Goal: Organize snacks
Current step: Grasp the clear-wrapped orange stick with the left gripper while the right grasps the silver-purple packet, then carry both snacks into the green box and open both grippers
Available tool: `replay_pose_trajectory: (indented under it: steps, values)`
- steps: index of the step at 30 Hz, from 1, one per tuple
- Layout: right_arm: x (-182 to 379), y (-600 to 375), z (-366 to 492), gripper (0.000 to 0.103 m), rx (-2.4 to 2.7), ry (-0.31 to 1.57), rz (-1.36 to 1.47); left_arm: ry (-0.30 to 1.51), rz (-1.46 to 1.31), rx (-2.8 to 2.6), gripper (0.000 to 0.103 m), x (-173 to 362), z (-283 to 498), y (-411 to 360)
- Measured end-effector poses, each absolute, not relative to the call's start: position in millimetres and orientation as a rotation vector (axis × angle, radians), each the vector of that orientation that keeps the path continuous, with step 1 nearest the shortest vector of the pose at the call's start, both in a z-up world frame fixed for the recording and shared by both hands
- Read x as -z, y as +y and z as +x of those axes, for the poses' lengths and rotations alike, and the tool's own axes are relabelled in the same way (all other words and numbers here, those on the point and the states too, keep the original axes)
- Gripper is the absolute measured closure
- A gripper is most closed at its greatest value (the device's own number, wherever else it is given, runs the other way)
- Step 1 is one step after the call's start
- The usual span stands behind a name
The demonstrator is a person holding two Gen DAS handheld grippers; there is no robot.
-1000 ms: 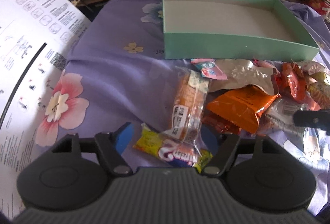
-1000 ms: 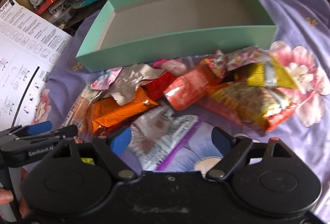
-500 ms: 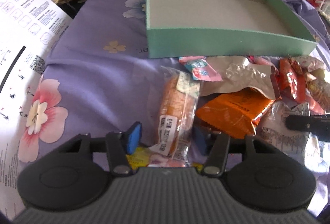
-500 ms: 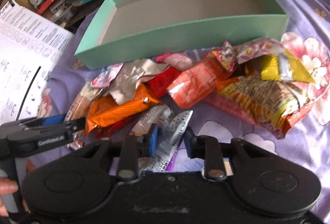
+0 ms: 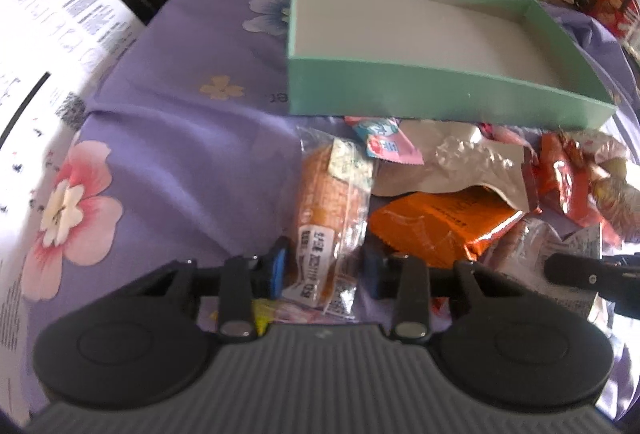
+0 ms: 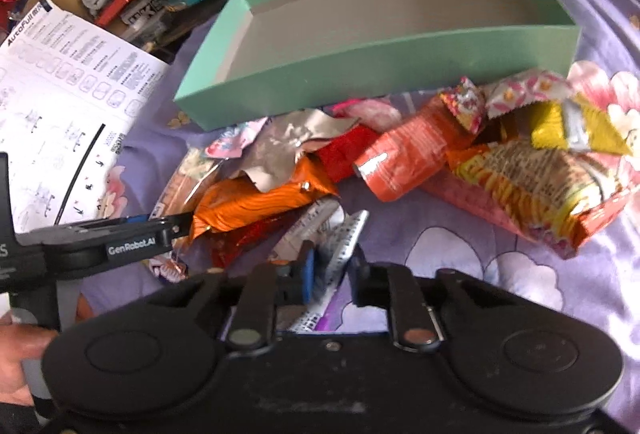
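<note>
Between blue pads, clear-wrapped orange snack (image 5: 328,218) bears a white label.

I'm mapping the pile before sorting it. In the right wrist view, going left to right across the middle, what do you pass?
Printed instruction sheet → orange snack packet → red-orange foil packet → large noodle-snack bag. The small wrappers near the green box overlap too much to place.
</note>
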State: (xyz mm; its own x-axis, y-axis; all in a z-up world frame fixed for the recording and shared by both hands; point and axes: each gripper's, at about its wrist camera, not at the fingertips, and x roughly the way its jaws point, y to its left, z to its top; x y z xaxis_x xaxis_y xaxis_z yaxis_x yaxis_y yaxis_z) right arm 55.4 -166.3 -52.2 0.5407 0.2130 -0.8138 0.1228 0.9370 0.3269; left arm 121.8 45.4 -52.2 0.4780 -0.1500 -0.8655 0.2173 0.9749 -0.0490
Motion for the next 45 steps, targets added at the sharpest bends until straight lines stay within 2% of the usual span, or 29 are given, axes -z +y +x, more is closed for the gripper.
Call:
replay_pose_trajectory:
  steps: [4,15,22,35,45]
  values:
    - [39,-171,44,0.092,-0.064,0.975,0.366,1.020,0.037,0.216,0.067,35,109,54]
    - [-9,-178,8,0.093,-0.068,0.848,0.301,0.923,-0.008,0.230,0.067,-19,81,58]
    - [-37,-198,16,0.093,-0.011,0.771,0.236,0.887,0.022,0.264,0.067,-39,91,39]
    - [-72,-249,110,0.093,0.119,0.695,0.075,0.881,0.079,0.280,0.067,-54,194,-11]
    - [-38,-298,240,0.093,0.194,0.737,0.059,0.951,0.097,0.251,0.067,-14,315,-41]
